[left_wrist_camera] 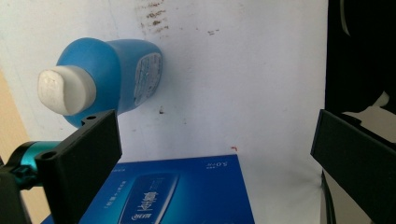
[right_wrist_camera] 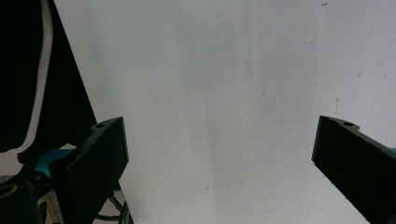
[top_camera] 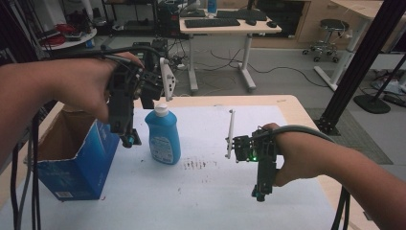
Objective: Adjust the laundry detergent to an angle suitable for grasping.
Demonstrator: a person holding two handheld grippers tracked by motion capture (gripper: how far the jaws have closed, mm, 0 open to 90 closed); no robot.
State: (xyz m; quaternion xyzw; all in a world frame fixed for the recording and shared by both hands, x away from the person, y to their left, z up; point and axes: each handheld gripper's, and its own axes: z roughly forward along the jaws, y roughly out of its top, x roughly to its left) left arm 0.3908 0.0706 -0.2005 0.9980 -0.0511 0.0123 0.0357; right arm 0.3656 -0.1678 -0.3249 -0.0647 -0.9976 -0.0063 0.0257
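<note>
A blue detergent bottle (top_camera: 163, 139) with a white cap stands upright on the white sheet (top_camera: 215, 191) near the table's middle. Just left of it sits an open blue carton (top_camera: 79, 160), brown inside. My left gripper (top_camera: 130, 140) hangs pointing down between carton and bottle, above the carton's right edge. In the left gripper view its jaws (left_wrist_camera: 212, 135) stand wide apart with nothing between them; the bottle (left_wrist_camera: 109, 77) lies beyond the left jaw and the carton (left_wrist_camera: 182, 191) below. My right gripper (top_camera: 259, 194) is held low at the right; its jaws (right_wrist_camera: 219, 135) are open over bare sheet.
Dark smudges (top_camera: 196, 165) mark the sheet right of the bottle. Beyond the table's far edge stand a desk (top_camera: 225, 26) with keyboards and a stool (top_camera: 330, 33). A black frame post (top_camera: 359, 62) rises at the right.
</note>
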